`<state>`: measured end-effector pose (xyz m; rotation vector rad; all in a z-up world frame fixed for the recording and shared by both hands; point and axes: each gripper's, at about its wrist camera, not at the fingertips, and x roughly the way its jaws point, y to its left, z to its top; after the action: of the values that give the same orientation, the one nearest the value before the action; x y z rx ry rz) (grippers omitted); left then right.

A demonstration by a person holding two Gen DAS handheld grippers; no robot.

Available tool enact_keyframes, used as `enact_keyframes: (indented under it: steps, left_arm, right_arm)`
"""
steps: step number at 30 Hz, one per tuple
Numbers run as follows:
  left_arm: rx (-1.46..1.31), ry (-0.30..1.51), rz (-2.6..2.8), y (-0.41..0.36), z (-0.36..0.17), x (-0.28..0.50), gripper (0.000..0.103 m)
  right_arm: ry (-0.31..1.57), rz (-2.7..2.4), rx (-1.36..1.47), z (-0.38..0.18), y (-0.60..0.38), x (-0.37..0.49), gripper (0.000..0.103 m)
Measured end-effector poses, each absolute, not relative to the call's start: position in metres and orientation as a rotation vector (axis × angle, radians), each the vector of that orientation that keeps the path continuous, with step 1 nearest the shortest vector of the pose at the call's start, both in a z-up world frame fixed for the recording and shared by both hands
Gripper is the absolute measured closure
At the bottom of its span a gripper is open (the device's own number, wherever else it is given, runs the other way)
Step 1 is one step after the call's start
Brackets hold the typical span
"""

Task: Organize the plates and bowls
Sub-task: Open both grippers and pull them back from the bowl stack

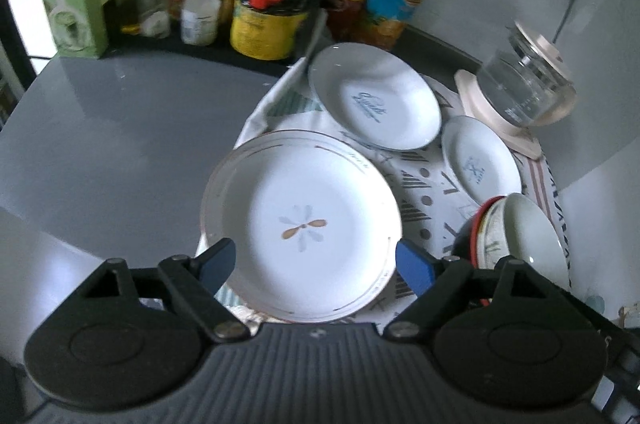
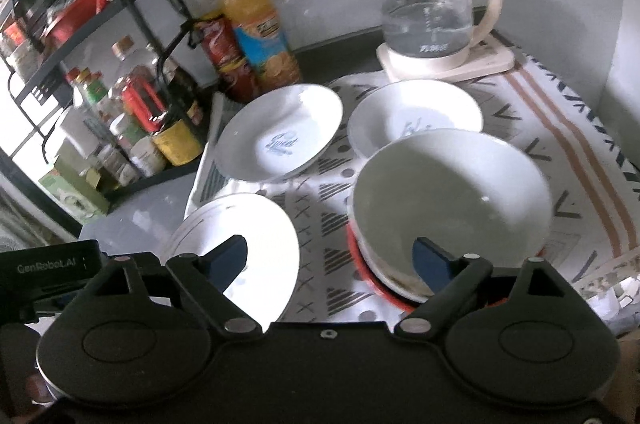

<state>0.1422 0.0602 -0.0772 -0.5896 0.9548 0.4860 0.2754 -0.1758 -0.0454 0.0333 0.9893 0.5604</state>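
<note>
A large white plate with a flower motif (image 1: 300, 220) lies on a patterned cloth (image 1: 424, 180), seemingly on top of another plate. My left gripper (image 1: 316, 258) hovers open over its near edge, its blue pads apart and holding nothing. Two smaller white plates with blue lettering (image 1: 376, 96) (image 1: 480, 160) lie farther back. A white bowl (image 2: 452, 192) is nested in a red-rimmed bowl (image 2: 360, 276). My right gripper (image 2: 330, 252) stands open between the bowl and the flower plate (image 2: 248, 244), one pad over each, gripping neither.
A glass kettle on a cream base (image 2: 432, 8) stands at the back right. An orange juice bottle (image 2: 256, 12), a red packet and many jars crowd the back left beside a black wire rack (image 2: 80, 24). A grey counter (image 1: 120, 128) lies left of the cloth.
</note>
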Motion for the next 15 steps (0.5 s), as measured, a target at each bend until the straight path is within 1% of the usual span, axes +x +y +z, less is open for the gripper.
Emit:
enact_keyframes:
  steps: [7,15]
  left_arm:
    - [-0.616,0.965,0.54,0.075,-0.082,0.127,0.017]
    - [-0.641,0.97,0.572,0.085,-0.086,0.132,0.017]
  right_arm:
    - [1.008,0.619,0.0,-0.047,-0.152,0.27,0.01]
    - [1.029,0.671,-0.039,-0.052,-0.135,0.272,0.008]
